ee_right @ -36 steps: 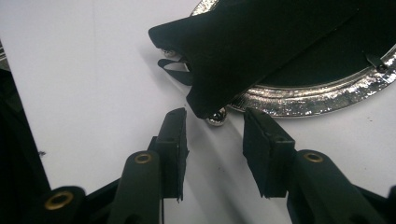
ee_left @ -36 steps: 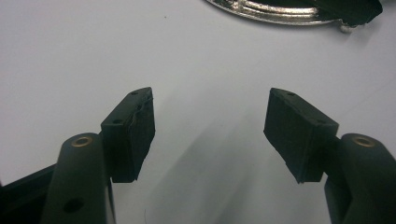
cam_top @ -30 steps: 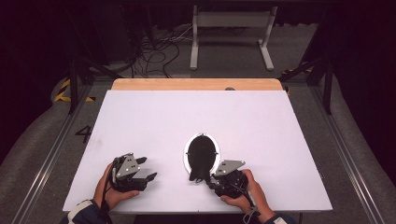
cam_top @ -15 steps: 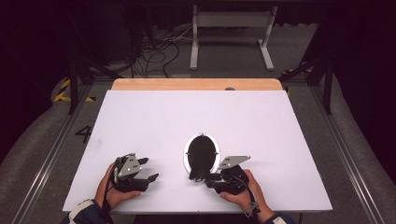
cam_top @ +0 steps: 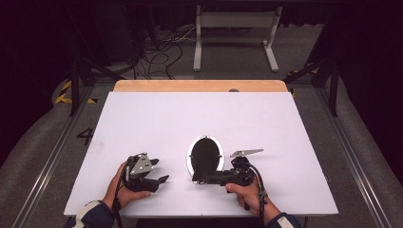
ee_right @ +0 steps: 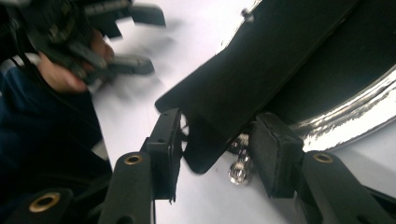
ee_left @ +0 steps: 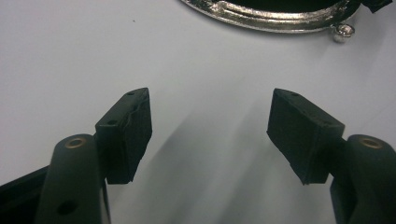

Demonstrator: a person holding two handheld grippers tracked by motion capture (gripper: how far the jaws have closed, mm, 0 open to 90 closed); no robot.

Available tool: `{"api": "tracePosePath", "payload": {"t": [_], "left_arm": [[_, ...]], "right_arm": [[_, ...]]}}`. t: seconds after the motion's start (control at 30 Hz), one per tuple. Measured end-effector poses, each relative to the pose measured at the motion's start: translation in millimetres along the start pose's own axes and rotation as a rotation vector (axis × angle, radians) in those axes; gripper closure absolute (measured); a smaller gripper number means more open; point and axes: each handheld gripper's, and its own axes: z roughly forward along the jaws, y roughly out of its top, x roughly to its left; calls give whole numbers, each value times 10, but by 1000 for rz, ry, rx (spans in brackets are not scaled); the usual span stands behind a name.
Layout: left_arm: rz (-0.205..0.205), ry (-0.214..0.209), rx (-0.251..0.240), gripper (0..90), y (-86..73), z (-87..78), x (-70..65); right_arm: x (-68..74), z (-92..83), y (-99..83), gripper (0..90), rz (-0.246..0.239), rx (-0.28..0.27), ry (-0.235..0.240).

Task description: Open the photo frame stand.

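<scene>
From above, a white table [cam_top: 157,118] holds an oval mirror [cam_top: 206,156] with a shiny rim, lying flat near the person's edge. A black flap sticks out from its 6 o'clock end. The right gripper [cam_top: 202,179] lies at 6 o'clock from the mirror and points toward 9 o'clock. One second ago it sat more to the right and pointed more up the table; now it has turned and slid left, under the mirror's end. The left gripper [cam_top: 159,173] sits at 8 o'clock from the mirror, well apart from it, in the same spot as before.

In the left gripper view, the left gripper [ee_left: 210,135] has its jaws wide apart with bare table between them. The mirror's shiny rim [ee_left: 271,16] shows at 12 o'clock.

In the right gripper view, the right gripper [ee_right: 217,149] has its jaws on each side of the black flap [ee_right: 233,93]. The jaws have just been opening, and the pads do not press on the flap. The mirror's rim [ee_right: 345,116] shines at 3 o'clock. The other hand [ee_right: 70,60] shows blurred at 10 o'clock.
</scene>
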Motion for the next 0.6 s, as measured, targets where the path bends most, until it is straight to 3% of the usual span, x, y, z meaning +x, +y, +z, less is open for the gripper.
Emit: {"api": "tracePosePath", "payload": {"t": [0.27,0.4,0.47,0.6], "left_arm": [[-6,-8,-2,311,119,136,47],[2,-21,9,312,197,245,57],[-3,-29,18,310,238,296,64],[-51,-51,9,277,303,365,113]], "right_arm": [[-99,92,90,515,135,-38,88],[-154,140,129,525,202,-72,98],[-174,160,145,538,219,-79,105],[-191,196,168,577,217,-90,100]]}}
